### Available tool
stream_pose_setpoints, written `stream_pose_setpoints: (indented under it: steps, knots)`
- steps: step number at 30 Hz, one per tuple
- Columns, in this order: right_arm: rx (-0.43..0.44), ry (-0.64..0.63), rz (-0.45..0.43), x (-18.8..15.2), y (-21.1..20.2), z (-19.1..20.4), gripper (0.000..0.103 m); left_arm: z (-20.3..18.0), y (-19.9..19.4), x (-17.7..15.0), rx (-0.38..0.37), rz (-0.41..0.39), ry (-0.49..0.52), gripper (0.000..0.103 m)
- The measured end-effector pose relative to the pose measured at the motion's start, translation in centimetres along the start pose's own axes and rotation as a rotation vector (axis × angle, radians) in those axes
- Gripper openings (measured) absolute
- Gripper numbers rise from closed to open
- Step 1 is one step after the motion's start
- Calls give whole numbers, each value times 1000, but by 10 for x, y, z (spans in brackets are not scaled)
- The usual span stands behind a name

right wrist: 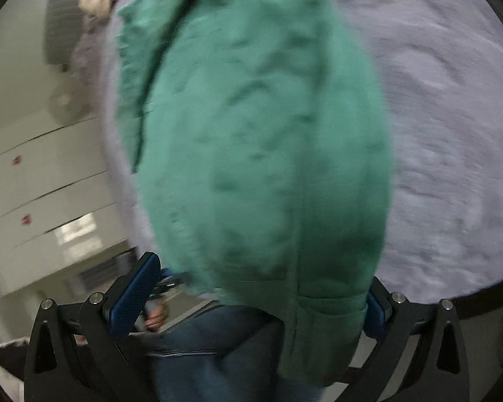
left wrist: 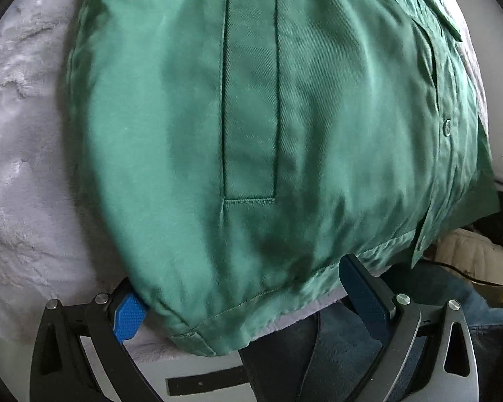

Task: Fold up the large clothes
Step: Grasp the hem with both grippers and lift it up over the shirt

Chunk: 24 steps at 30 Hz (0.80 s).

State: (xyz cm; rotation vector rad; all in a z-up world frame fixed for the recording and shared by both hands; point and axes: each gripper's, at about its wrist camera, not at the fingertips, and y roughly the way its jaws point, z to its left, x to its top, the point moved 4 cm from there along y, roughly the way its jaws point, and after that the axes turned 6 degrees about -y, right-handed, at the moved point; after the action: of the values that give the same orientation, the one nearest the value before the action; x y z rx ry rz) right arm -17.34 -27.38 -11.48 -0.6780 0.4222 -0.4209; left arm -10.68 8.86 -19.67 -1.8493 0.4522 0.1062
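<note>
A green button-up shirt (left wrist: 251,117) lies folded on a pale fuzzy blanket (left wrist: 23,134), with a stitched back pleat down its middle and a buttoned placket along its right side. My left gripper (left wrist: 248,301) is open at the shirt's near hem, one blue pad (left wrist: 129,316) at the left corner and the other (left wrist: 362,294) at the right. In the blurred right wrist view the same green shirt (right wrist: 258,150) hangs over the blanket's near edge. My right gripper (right wrist: 251,301) is open, its pads either side of the hanging cloth, the right one partly hidden.
A person's jeans-clad legs (right wrist: 218,351) stand close against the blanket's edge in both views. White drawers (right wrist: 33,184) fill the left of the right wrist view. A cream padded item (left wrist: 476,254) and clutter lie at the right of the left wrist view.
</note>
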Motion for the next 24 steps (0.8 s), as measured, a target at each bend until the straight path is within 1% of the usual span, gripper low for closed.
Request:
stream_pose_setpoints:
  steps: [1, 2, 4, 5, 6, 7, 8, 9, 10, 11, 13, 15, 16, 17, 18, 21, 22, 24]
  knots:
    - [-3, -10, 6, 1, 2, 4, 103, 2, 2, -1, 0, -3, -5, 101]
    - [-15, -12, 13, 1, 4, 5, 103, -1, 1, 2, 4, -8, -13, 97]
    - [-48, 5, 28, 2, 8, 0, 103, -4, 0, 4, 61, -16, -13, 63]
    - [-59, 24, 33, 2, 9, -4, 103, -2, -6, 9, 67, -17, -10, 55]
    - [-63, 45, 36, 1, 10, -9, 100, -1, -10, 10, 47, -25, -10, 35]
    - [-67, 58, 38, -1, 9, -13, 95, 1, -15, 12, 28, -27, -11, 20]
    - [-75, 53, 44, 0, 10, -12, 74, 2, -20, 13, 8, -28, -11, 14]
    - [-97, 23, 54, -1, 10, -7, 39, 1, -23, 13, -19, -28, -10, 13]
    - [-130, -9, 64, -1, 8, -3, 23, 2, -29, 14, -65, -26, -14, 11]
    - [-132, -21, 67, -1, 7, 1, 18, 3, -33, 15, -95, -25, -19, 11]
    - [-68, -48, 51, 3, 1, 15, 15, 7, -47, 16, -184, -30, -42, 11]
    - [-12, -73, 20, 9, -8, 30, 13, 11, -66, 22, -284, -59, -82, 9]
    - [26, -77, -5, 14, -13, 39, 13, 10, -80, 25, -349, -91, -105, 9]
    - [64, -79, -30, 19, -18, 47, 13, 10, -93, 30, -386, -125, -116, 9]
    - [104, -85, -62, 25, -25, 56, 13, 11, -106, 36, -414, -161, -122, 9]
    - [203, -110, -155, 53, -42, 86, 12, 20, -147, 59, -464, -269, -123, 9]
    - [229, -124, -182, 66, -46, 97, 12, 19, -161, 73, -471, -313, -115, 9]
    - [260, -144, -220, 92, -54, 114, 12, 19, -180, 98, -460, -373, -91, 9]
